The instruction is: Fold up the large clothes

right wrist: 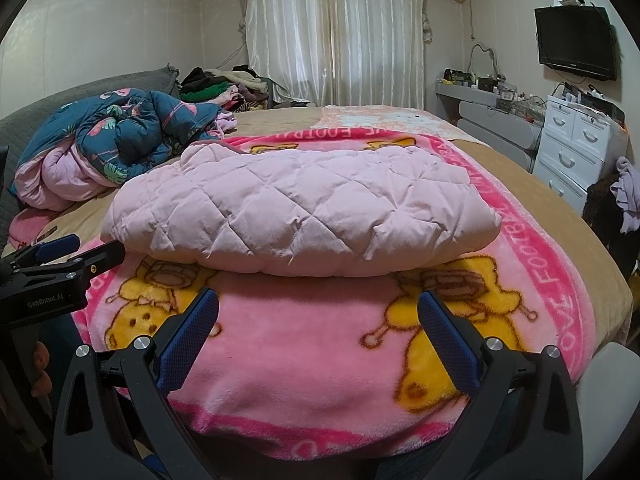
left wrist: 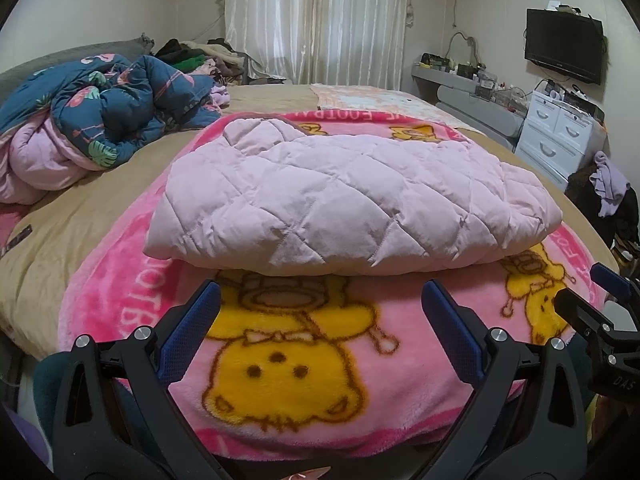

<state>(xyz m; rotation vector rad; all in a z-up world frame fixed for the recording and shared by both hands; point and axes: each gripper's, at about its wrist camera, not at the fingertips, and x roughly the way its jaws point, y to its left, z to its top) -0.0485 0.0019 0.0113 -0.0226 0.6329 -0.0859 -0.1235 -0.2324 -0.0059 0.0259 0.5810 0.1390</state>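
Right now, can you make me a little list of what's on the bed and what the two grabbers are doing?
garment: pink quilted jacket, folded into a puffy bundle
under it: pink cartoon blanket spread on the bed
left of it: crumpled blue flamingo quilt
left gripper: open, empty, short of the jacket
right gripper: open, empty, short of the jacket
far corner: heap of clothes

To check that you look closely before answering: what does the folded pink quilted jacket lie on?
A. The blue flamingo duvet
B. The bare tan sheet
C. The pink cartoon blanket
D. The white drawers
C: the jacket sits wholly on the pink blanket, whose yellow cartoon figures show under its near edge; the duvet is bunched apart to the left.
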